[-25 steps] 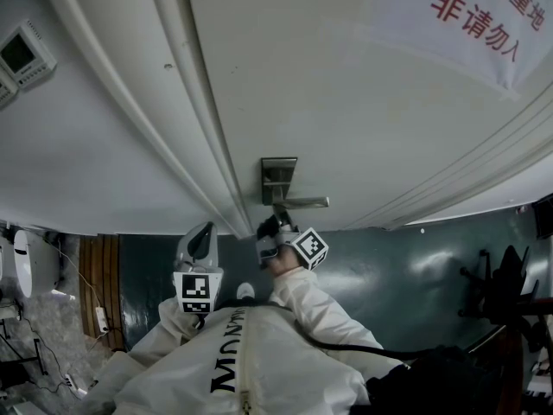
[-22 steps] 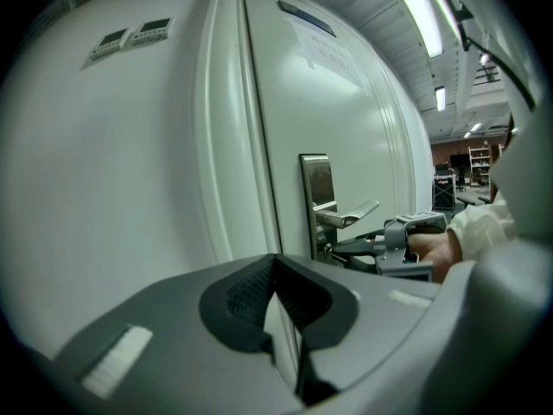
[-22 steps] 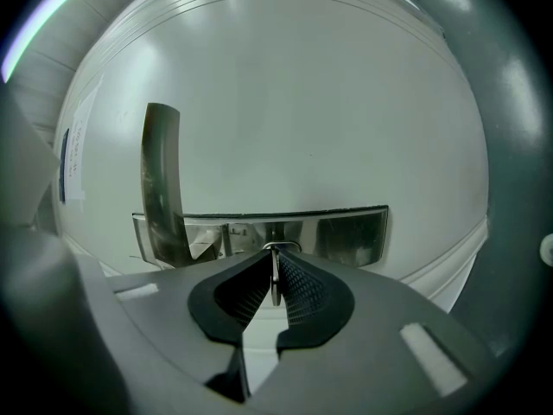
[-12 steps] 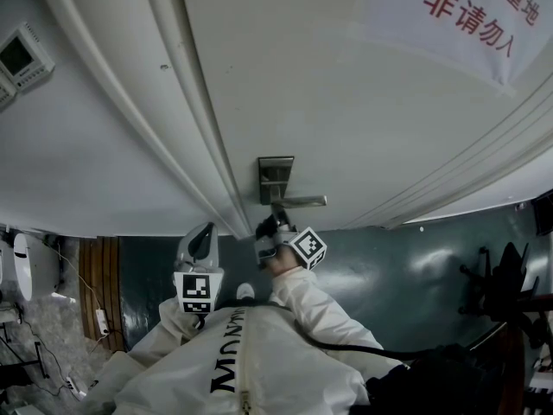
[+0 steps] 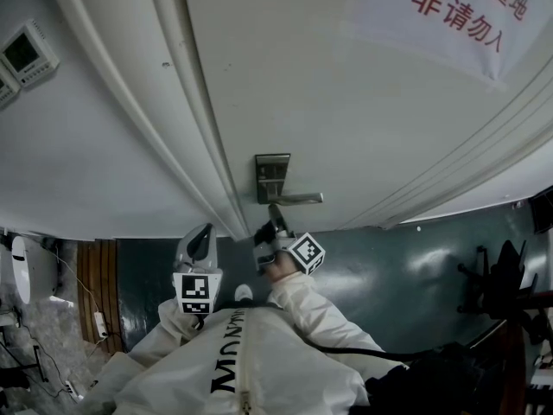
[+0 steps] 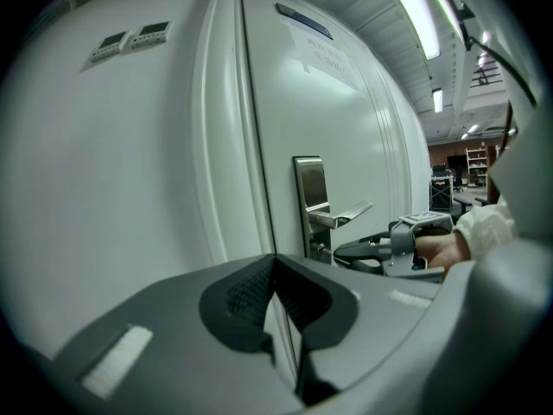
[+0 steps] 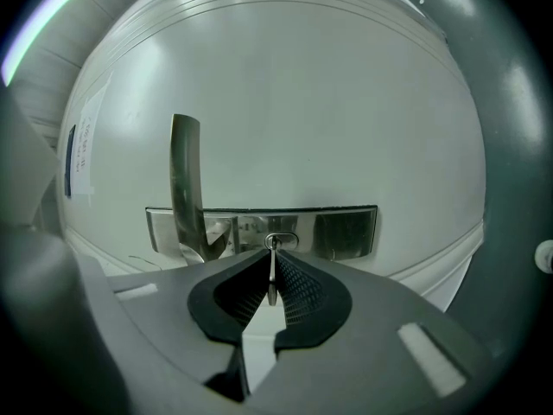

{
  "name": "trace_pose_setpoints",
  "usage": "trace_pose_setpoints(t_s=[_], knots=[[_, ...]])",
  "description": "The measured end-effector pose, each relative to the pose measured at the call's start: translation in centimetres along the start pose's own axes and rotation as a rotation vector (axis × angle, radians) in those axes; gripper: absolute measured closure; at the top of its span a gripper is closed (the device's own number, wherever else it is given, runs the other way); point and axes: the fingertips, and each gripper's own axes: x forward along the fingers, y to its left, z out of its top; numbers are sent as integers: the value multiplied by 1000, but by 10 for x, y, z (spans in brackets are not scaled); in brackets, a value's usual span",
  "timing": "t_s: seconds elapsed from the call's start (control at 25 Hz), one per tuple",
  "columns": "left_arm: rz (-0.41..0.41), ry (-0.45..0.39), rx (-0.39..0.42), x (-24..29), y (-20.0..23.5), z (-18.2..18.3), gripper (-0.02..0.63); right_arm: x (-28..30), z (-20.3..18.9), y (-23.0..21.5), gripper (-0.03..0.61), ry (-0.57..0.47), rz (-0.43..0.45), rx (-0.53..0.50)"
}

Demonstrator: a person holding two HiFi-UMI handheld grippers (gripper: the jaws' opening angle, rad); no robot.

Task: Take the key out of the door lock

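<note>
The key (image 7: 272, 273) is a thin metal blade seen edge-on, and my right gripper (image 7: 272, 262) is shut on it. Its tip points at the keyhole (image 7: 278, 242) in the steel lock plate (image 7: 346, 232); I cannot tell whether it is still inside. The lever handle (image 7: 186, 180) sits beside the keyhole. In the head view the right gripper (image 5: 273, 216) is just below the lock plate (image 5: 272, 173) and handle (image 5: 298, 198). My left gripper (image 5: 205, 230) hangs back to the left, shut and empty. From the left gripper (image 6: 275, 262) I see the lock plate (image 6: 311, 188) and right gripper (image 6: 363, 251).
The white door carries a paper sign (image 5: 458, 11) with red characters at upper right. Its moulded door frame (image 5: 164, 137) runs left of the lock. Wall control panels (image 5: 26, 52) sit far left. A dark chair (image 5: 501, 284) stands on the green floor (image 5: 389, 266) at right.
The right gripper has eased slightly back from the lock plate with the key in its jaws. The left gripper has stayed where it was.
</note>
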Motion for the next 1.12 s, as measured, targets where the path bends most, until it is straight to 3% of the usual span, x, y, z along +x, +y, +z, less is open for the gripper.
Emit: trace_pose_setpoints(t_s=[0.6, 0.8, 1.12], knots=[[-25, -14, 4, -1, -17, 3, 614, -15, -6, 6, 557, 52, -4, -109], [-33, -19, 7, 0, -22, 5, 614, -22, -3, 11, 557, 80, -33, -242], [-50, -19, 9, 8, -32, 6, 614, -38, 10, 23, 557, 136, -102, -579]])
